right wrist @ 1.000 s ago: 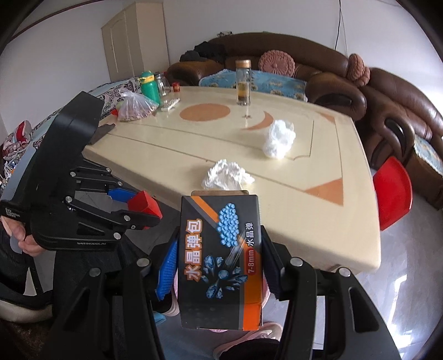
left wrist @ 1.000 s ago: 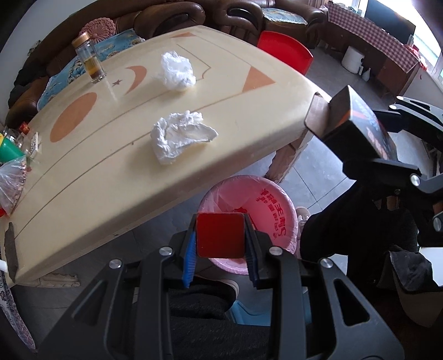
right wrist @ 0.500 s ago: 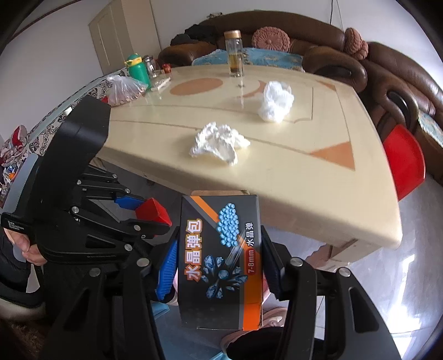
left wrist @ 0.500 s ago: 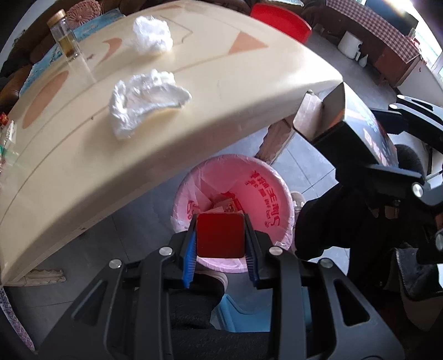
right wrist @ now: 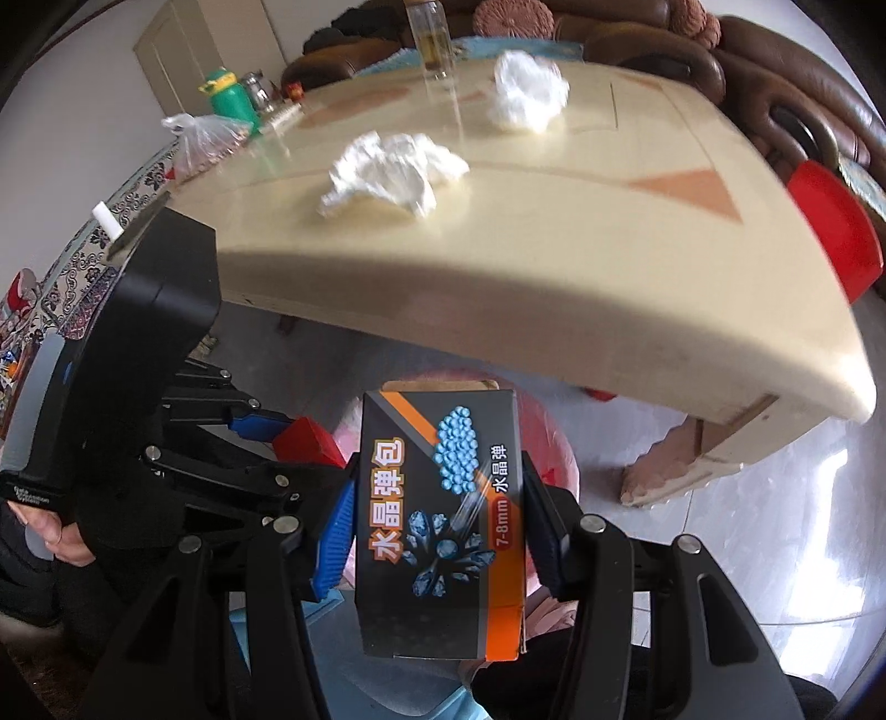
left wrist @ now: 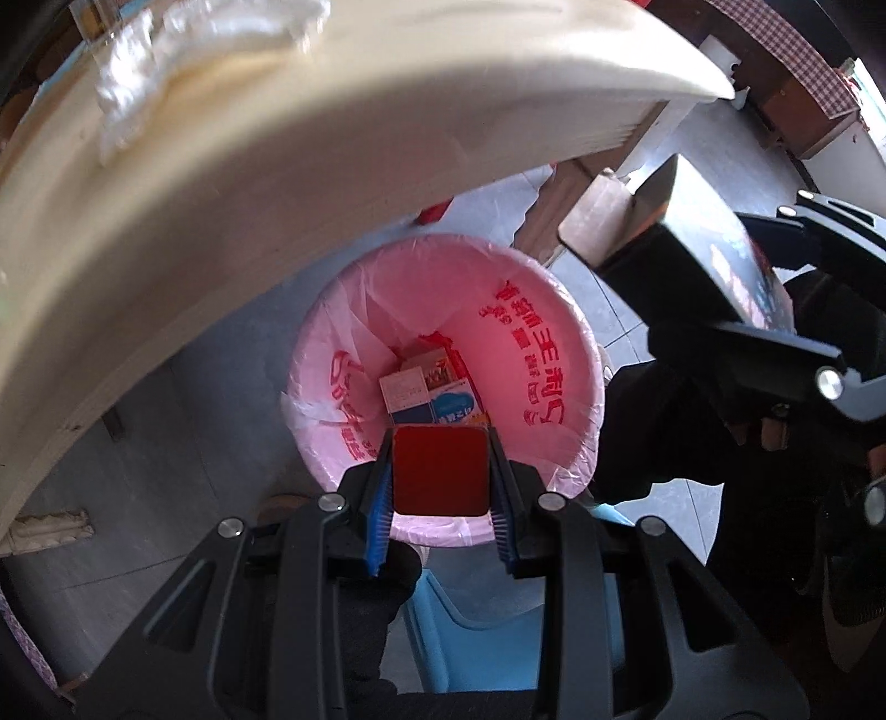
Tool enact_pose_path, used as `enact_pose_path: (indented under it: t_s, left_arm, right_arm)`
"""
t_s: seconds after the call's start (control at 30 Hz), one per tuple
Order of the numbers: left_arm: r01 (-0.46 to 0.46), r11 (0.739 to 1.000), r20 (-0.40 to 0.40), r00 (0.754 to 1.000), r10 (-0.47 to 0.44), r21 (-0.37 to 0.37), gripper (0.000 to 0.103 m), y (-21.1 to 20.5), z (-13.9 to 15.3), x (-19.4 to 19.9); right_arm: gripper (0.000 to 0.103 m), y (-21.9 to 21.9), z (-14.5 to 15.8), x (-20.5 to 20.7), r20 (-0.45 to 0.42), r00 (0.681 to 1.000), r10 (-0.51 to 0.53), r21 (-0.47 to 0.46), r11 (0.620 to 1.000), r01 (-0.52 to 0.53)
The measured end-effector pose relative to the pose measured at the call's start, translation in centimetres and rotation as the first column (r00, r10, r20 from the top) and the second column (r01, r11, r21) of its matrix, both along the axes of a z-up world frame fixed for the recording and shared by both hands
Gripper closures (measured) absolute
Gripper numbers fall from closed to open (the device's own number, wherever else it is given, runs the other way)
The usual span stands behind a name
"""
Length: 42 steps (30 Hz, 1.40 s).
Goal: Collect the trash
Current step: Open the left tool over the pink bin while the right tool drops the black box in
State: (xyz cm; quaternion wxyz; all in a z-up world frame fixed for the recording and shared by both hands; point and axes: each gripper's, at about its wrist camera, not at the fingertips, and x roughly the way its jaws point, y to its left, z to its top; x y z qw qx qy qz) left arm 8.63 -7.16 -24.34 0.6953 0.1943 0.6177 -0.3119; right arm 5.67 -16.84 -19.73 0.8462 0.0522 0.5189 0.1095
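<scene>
My left gripper (left wrist: 440, 471) is shut on a small red box (left wrist: 440, 469) and holds it over the near rim of a bin with a pink liner (left wrist: 531, 310). Small cartons (left wrist: 429, 390) lie at the bin's bottom. My right gripper (right wrist: 437, 531) is shut on a black and orange box (right wrist: 440, 526); it shows at the bin's right in the left wrist view (left wrist: 664, 260). The bin (right wrist: 545, 437) is mostly hidden behind that box. Two crumpled white papers (right wrist: 390, 171) (right wrist: 529, 97) lie on the cream table (right wrist: 554, 266).
The table edge (left wrist: 232, 183) overhangs the bin's far side. On the table stand a glass jar (right wrist: 434, 41), a green bottle (right wrist: 227, 97) and a clear plastic bag (right wrist: 205, 138). A red chair (right wrist: 836, 232) and brown sofas (right wrist: 775, 72) stand to the right.
Both grippers have dropped lower and moved toward the bin, carrying their boxes. The left one now looks straight into the bin, with the table edge above it.
</scene>
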Motion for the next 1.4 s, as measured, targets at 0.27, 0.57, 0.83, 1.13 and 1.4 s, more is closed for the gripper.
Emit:
enact_pose_path:
  t_s: [0.27, 0.57, 0.83, 1.13, 1.4]
  left_arm:
    - [-0.029, 0.999, -0.093, 0.995, 0.033, 0.043, 0.073, 0.2, -4.6, 1.1]
    - [-0.034, 0.995, -0.177, 0.983, 0.05, 0.097, 0.073, -0.3, -9.3, 2.2]
    - [-0.011, 0.993, -0.24, 0.97, 0.04, 0.12, 0.073, -0.9, -12.2, 2.7]
    - [0.015, 0.987, -0.281, 0.959, 0.03, 0.158, 0.073, -1.1, -14.9, 2.8]
    - [-0.004, 0.986, -0.257, 0.965, 0.048, 0.167, 0.033, -0.9, -14.3, 3.4]
  right_arm:
    - [0.051, 0.4, -5.4, 1.8, -0.101, 0.994, 0.03, 0.004, 1.0, -0.03]
    - [0.051, 0.5, -10.8, 3.2, -0.218, 0.973, 0.07, 0.03, 0.997, -0.065]
    - [0.051, 0.4, -14.1, 4.0, -0.288, 0.954, 0.087, 0.047, 0.996, -0.076]
    - [0.05, 0.2, -16.1, 5.0, -0.335, 0.935, 0.113, 0.083, 0.992, -0.091]
    - [0.028, -0.4, -16.1, 5.4, -0.316, 0.944, 0.098, 0.093, 0.993, -0.072]
